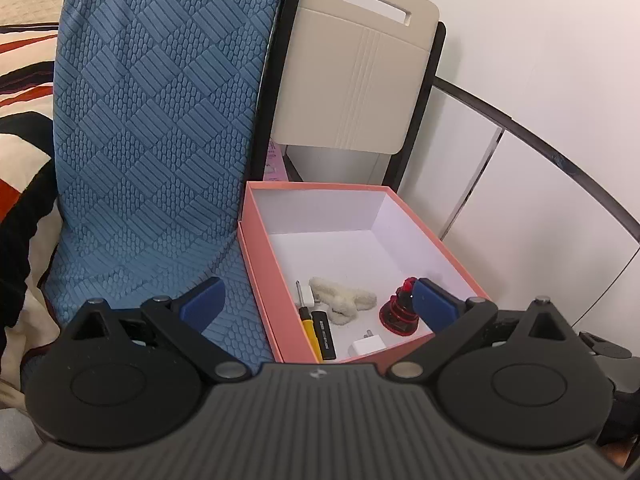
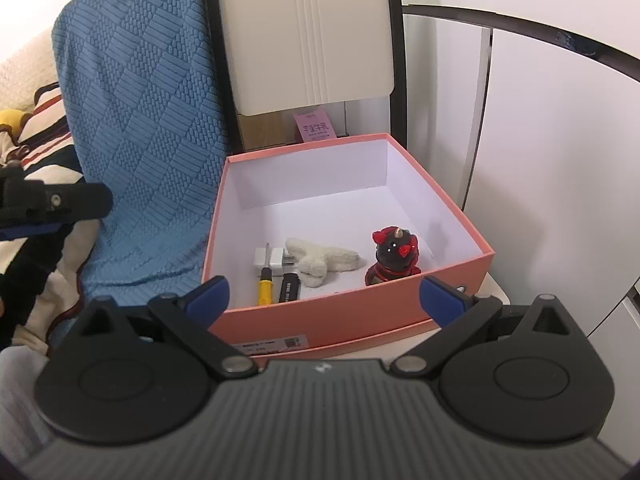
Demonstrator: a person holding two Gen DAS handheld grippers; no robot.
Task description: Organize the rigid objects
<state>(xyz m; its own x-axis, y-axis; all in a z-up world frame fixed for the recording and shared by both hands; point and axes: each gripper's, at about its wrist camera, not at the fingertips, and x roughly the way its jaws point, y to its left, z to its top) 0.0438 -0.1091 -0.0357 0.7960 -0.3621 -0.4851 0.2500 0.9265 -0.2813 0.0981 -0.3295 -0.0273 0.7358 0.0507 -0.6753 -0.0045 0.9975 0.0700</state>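
Observation:
An open pink box point(image 1: 260, 276) point(image 2: 352, 316) with a white inside holds a yellow screwdriver point(image 1: 307, 320) point(image 2: 264, 284), a black stick point(image 1: 325, 334) point(image 2: 289, 286), a white plug adapter point(image 1: 366, 346) point(image 2: 276, 258), a white fuzzy piece point(image 1: 344, 298) point(image 2: 320, 262) and a red and black figurine point(image 1: 400, 308) point(image 2: 394, 258). My left gripper point(image 1: 318, 300) is open and empty above the box's near edge. My right gripper point(image 2: 324, 298) is open and empty, just in front of the box's near wall.
A blue textured cushion point(image 1: 156, 140) point(image 2: 140, 140) leans left of the box. A beige folding chair back point(image 1: 352, 80) point(image 2: 304, 40) stands behind it. White cabinet doors point(image 2: 552, 160) are to the right. A patterned blanket point(image 2: 40, 152) lies far left.

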